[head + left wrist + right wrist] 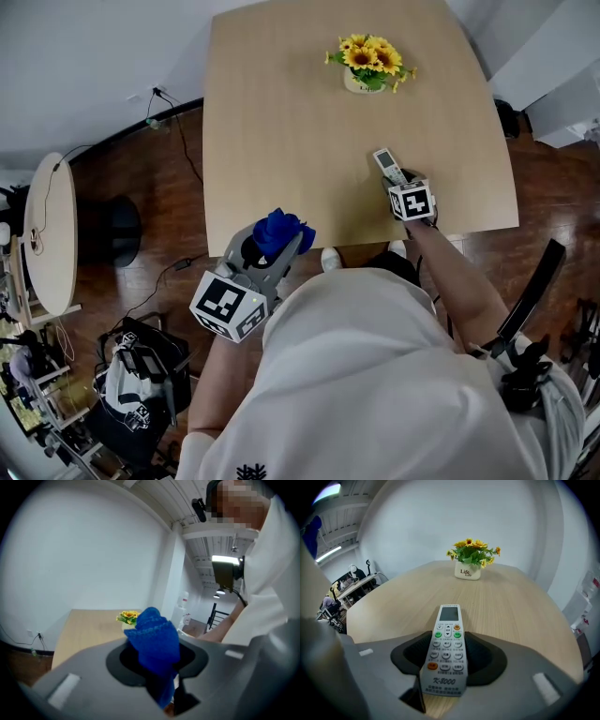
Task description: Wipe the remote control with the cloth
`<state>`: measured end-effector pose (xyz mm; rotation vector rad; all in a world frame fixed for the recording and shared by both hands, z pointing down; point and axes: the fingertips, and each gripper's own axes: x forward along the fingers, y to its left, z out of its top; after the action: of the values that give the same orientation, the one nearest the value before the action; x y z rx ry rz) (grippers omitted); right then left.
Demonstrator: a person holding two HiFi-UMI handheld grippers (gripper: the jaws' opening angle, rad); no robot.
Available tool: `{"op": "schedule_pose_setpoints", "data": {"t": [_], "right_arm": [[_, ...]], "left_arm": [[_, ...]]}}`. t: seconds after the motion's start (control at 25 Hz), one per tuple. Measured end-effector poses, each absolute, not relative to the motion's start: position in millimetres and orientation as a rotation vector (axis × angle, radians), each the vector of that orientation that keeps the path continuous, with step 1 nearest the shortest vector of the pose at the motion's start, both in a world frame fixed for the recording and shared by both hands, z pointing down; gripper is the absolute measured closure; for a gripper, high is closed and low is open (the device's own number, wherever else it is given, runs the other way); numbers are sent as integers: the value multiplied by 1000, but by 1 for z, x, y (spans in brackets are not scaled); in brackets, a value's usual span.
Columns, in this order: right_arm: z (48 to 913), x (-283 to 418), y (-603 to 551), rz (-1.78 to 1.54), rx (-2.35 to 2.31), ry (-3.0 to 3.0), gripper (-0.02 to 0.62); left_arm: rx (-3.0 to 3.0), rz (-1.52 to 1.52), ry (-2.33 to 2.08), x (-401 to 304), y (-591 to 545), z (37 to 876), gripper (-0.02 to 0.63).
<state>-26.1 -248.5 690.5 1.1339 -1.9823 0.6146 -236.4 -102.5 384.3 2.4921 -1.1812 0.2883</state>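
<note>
A white remote control (446, 653) with a small screen and coloured buttons lies lengthwise between the jaws of my right gripper (446, 660), which is shut on its lower half. In the head view the remote control (388, 166) sticks out from the right gripper (405, 192) over the near right part of the wooden table (281, 131). My left gripper (272, 246) is shut on a bunched blue cloth (279, 232) at the table's near edge, left of the remote. The blue cloth (154, 644) stands up between the jaws of the left gripper (157, 667).
A white pot of yellow flowers (369, 62) stands at the far side of the table; the flowers (470, 558) are straight ahead of the remote. A round side table (52, 230) and a bag (141, 380) are on the floor at left. A black chair (534, 291) stands at right.
</note>
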Motion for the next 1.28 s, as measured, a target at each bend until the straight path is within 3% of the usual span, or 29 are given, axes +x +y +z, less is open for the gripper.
{"op": "schedule_pose_setpoints", "data": {"t": [0.28, 0.44, 0.68, 1.28], "right_arm": [[703, -24, -241, 596, 1117, -1941, 374], [701, -26, -237, 555, 1085, -1957, 301], [664, -8, -213, 463, 1112, -1972, 299], [571, 104, -68, 433, 1110, -2087, 300]], "left_arm": [[2523, 293, -1131, -243, -92, 387, 463], [2537, 292, -1105, -246, -85, 390, 463], [2547, 252, -1059, -242, -84, 394, 463], [2619, 202, -902, -117, -33, 409, 463]]}}
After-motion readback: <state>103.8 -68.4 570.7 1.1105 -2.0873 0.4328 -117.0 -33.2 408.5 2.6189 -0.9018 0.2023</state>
